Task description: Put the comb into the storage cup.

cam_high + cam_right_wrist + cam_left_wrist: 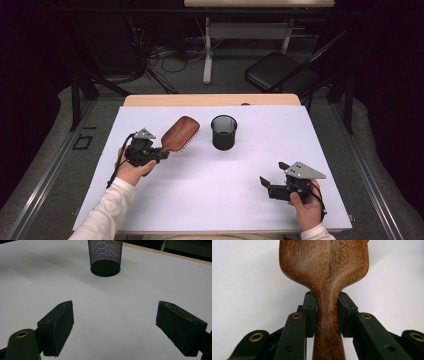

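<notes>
A brown wooden hairbrush (180, 133) is held a little above the white table (240, 165), left of centre, head pointing toward the black mesh cup (223, 132). My left gripper (159, 154) is shut on the brush's handle (327, 322), one black pad on each side of the neck. The mesh cup (105, 255) stands upright near the table's middle, just right of the brush head. My right gripper (264, 184) rests low at the front right with its jaws wide apart and nothing between them; its pads (60, 322) frame bare table.
The white sheet covers a wooden tabletop whose far edge (210, 100) shows behind the cup. Beyond the table stand a black folding chair (280, 72), a desk frame (207, 50) and floor cables. Dark stands flank the table's left side.
</notes>
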`<state>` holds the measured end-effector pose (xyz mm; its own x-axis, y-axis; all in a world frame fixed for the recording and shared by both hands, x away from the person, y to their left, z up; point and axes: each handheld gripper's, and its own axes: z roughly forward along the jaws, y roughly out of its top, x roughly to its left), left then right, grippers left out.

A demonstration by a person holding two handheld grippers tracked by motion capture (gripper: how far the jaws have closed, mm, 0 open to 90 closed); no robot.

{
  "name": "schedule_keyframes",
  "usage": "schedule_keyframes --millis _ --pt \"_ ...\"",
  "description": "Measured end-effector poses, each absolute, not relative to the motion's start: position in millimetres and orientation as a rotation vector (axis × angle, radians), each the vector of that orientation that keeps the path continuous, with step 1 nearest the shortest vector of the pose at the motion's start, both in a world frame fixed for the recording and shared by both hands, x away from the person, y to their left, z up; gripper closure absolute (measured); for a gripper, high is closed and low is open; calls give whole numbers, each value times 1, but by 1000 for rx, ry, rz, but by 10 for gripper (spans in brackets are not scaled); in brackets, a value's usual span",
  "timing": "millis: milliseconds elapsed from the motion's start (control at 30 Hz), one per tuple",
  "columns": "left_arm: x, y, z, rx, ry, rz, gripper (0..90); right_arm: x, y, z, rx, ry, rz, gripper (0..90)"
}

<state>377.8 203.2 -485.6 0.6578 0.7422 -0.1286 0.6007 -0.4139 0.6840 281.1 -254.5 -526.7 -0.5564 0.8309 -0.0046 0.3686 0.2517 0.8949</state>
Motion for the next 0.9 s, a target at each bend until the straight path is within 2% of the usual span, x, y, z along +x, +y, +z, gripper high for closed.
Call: schedule_keyframes --millis 400,900 --pt "369 205 -472 2058 995 280 717 281 -254 -527 1086 2042 1263 145" --pt "360 179 -456 2045 897 287 717 281 -251 -527 1075 2042 1225 143"
